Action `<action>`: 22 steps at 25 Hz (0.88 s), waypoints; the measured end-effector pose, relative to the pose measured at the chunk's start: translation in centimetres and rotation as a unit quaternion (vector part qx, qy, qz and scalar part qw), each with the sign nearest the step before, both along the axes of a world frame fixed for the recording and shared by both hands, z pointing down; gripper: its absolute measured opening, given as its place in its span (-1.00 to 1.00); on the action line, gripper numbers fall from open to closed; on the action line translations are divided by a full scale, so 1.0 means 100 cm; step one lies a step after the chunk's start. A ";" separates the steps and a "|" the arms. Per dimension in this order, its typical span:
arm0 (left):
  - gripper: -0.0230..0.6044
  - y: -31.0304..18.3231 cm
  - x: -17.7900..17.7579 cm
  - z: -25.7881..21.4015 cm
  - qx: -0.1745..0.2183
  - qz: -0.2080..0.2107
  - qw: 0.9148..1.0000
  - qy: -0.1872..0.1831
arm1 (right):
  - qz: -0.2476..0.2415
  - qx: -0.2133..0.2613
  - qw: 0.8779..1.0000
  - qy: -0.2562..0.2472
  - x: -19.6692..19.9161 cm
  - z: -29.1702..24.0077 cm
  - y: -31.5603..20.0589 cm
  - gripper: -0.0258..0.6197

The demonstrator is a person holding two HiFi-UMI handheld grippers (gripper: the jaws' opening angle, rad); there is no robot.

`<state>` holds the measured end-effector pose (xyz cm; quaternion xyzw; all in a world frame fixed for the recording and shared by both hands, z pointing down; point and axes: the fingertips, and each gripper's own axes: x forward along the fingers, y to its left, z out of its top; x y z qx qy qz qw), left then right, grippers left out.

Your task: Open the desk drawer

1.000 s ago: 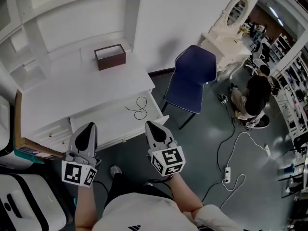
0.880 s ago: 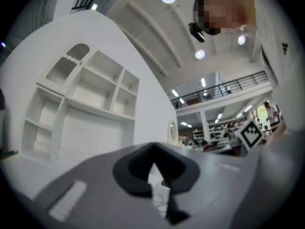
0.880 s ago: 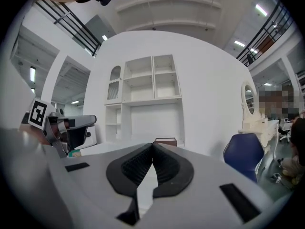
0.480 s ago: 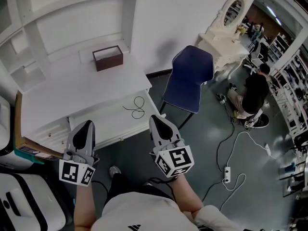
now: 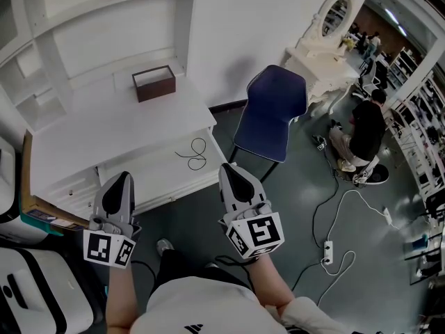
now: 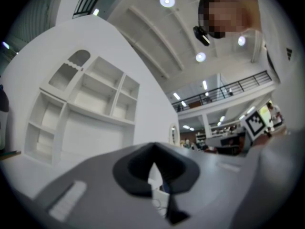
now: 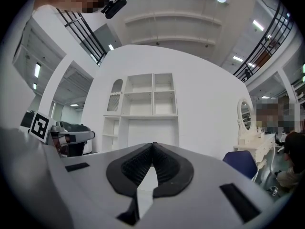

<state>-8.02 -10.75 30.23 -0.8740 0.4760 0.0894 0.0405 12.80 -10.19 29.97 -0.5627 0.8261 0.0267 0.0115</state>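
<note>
Below the white desk top (image 5: 118,120), the drawer (image 5: 156,179) stands pulled out toward the person, with a thin black wire loop (image 5: 197,153) lying inside it near its right end. A brown box (image 5: 154,82) sits far back on the desk, well away from any of this.

Both grippers hang in front of the person, apart from the drawer and touching nothing. The left gripper (image 5: 119,185) has its jaws pressed together at the tips on nothing, as the left gripper view shows (image 6: 153,152). The right gripper (image 5: 232,175) is likewise closed and empty in the right gripper view (image 7: 153,149).

Judged from this, the opening looks largely done, so the risks lie in undoing or overdoing it. A careless forward swing of either gripper, or of the person's body just behind the drawer front, could nudge it back in. A further pull would first need the jaws spread, and too strong a pull might bring the drawer off its runners and spill the wire. The blue chair (image 5: 271,113) stands near the drawer's right corner, where the right gripper could catch on it.
</note>
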 end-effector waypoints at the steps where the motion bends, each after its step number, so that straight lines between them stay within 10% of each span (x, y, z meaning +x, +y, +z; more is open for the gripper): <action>1: -0.91 0.001 0.001 -0.001 0.001 -0.001 1.000 0.000 | 0.001 0.000 1.000 0.000 0.001 0.000 0.001 -0.92; 22: -0.91 0.001 0.004 -0.006 0.009 -0.039 0.999 0.002 | -0.007 0.008 1.000 -0.008 0.012 -0.005 0.000 -0.92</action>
